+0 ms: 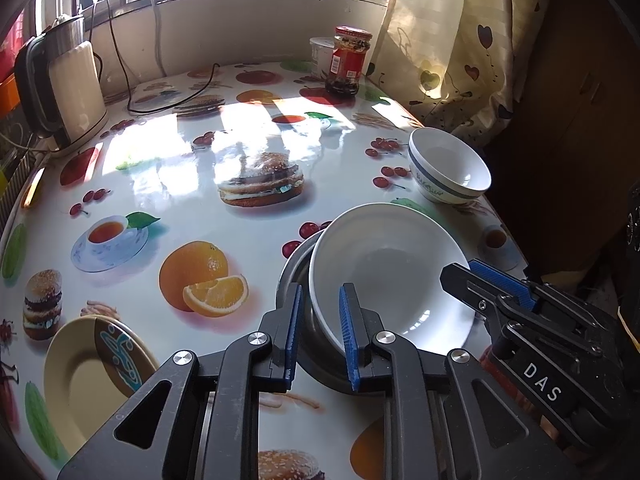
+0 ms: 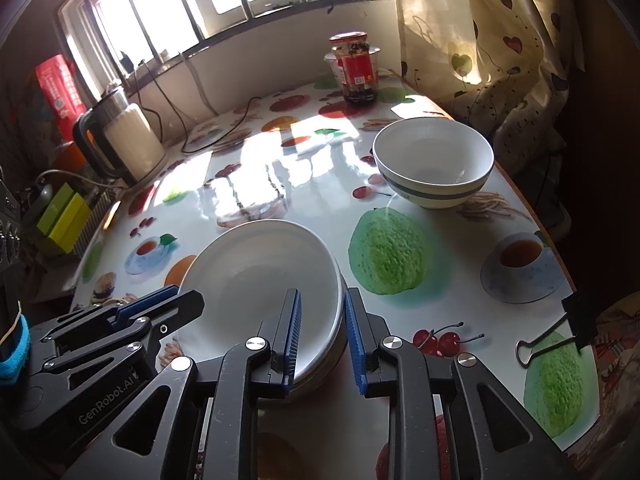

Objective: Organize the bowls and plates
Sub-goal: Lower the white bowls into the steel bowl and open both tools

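A white deep plate sits tilted inside a metal bowl near the table's front right. My left gripper is open, its fingers straddling the near rims of both. My right gripper is open too, its fingers straddling the plate's right rim and the metal bowl under it. A white bowl with a blue band stands farther right, also in the right wrist view. A yellow plate with a dark patterned side lies at the front left.
An electric kettle with its cord stands at the back left. A red-lidded jar and a white tub stand at the back by the curtain. A binder clip lies at the table's right edge.
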A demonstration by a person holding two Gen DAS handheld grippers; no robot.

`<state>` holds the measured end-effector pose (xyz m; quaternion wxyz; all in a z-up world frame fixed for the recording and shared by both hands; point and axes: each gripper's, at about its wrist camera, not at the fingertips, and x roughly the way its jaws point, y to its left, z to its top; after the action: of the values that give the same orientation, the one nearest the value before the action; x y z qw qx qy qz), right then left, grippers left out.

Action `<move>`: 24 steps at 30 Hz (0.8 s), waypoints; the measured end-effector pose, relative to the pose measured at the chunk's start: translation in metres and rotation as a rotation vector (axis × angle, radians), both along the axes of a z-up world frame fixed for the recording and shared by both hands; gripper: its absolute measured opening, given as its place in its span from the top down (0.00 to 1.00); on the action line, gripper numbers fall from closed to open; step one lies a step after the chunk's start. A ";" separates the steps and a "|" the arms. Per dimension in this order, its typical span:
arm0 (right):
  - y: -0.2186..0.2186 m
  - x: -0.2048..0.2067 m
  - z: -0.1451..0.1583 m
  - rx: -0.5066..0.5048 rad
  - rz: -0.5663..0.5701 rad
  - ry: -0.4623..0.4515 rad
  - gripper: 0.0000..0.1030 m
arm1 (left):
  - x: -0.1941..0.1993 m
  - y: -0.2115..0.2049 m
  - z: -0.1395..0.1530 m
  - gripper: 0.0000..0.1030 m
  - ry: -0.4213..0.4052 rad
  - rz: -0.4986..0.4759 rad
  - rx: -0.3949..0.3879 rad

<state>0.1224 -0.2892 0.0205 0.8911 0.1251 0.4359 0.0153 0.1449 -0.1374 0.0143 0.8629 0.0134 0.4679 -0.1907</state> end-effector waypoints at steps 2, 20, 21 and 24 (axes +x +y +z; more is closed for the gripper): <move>0.000 0.000 0.001 -0.001 0.000 -0.001 0.78 | -0.001 0.001 0.001 0.79 -0.002 0.001 -0.003; 0.001 -0.002 0.016 -0.014 -0.014 -0.035 0.68 | 0.002 0.005 0.019 0.75 -0.043 0.012 -0.020; 0.000 -0.002 0.017 -0.017 -0.017 -0.038 0.68 | 0.003 0.004 0.020 0.75 -0.043 0.009 -0.022; -0.005 0.000 0.021 -0.020 -0.030 -0.048 0.67 | 0.008 0.000 0.025 0.75 -0.052 0.003 -0.017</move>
<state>0.1224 -0.2944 0.0418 0.9028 0.1222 0.4124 0.0006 0.1530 -0.1375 0.0392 0.8752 0.0105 0.4436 -0.1930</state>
